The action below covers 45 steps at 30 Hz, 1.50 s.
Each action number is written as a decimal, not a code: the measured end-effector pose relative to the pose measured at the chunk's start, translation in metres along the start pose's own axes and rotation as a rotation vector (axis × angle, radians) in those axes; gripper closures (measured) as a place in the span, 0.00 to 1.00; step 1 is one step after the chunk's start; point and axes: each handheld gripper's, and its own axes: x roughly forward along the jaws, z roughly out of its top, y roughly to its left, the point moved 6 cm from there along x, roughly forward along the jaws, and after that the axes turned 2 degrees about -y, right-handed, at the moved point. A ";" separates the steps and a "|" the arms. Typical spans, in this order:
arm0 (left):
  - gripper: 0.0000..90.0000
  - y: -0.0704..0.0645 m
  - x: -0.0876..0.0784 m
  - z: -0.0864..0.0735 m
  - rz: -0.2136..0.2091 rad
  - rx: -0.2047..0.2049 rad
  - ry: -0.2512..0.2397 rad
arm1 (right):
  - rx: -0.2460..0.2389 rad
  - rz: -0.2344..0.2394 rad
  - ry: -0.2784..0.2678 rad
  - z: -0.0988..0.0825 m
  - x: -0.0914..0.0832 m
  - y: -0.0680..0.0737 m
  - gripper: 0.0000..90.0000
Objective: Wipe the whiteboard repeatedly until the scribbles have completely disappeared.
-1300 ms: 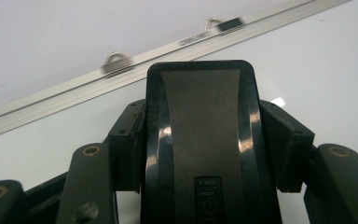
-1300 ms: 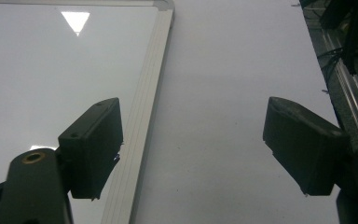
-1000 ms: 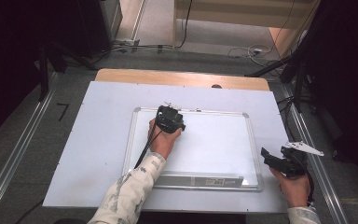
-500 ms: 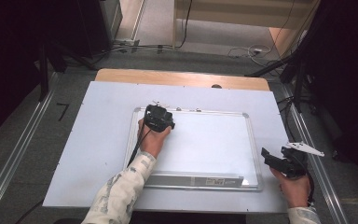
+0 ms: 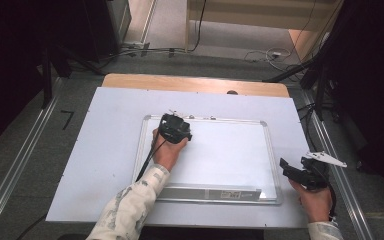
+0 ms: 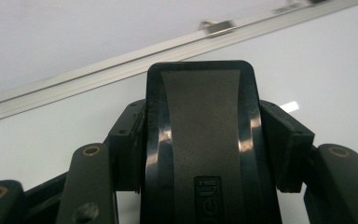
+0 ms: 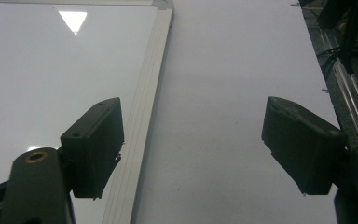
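My left claw clenches the black eraser, wiping the whiteboard's far-left corner; next I'd sweep right. Right claw released, idle.

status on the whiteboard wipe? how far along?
Done: the whiteboard surface looks clean, no marks visible. In hand: the left gripper has its jaws clamped on a black eraser near the board's top edge. The right gripper idles open off the board's right side. Left: possibly only putting the eraser down.
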 end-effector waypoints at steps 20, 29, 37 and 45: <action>0.45 0.038 -0.007 -0.007 0.044 -0.049 0.002 | 0.001 0.001 0.002 -0.001 0.000 0.000 0.22; 0.45 0.030 -0.006 -0.007 0.042 -0.044 0.001 | -0.002 0.001 0.005 0.000 0.001 0.000 0.22; 0.45 0.020 -0.010 -0.009 0.022 -0.012 0.025 | -0.001 0.004 0.000 -0.001 0.000 0.000 0.22; 0.45 0.028 -0.032 0.001 0.009 -0.039 -0.027 | 0.000 0.002 -0.001 -0.001 -0.001 -0.001 0.22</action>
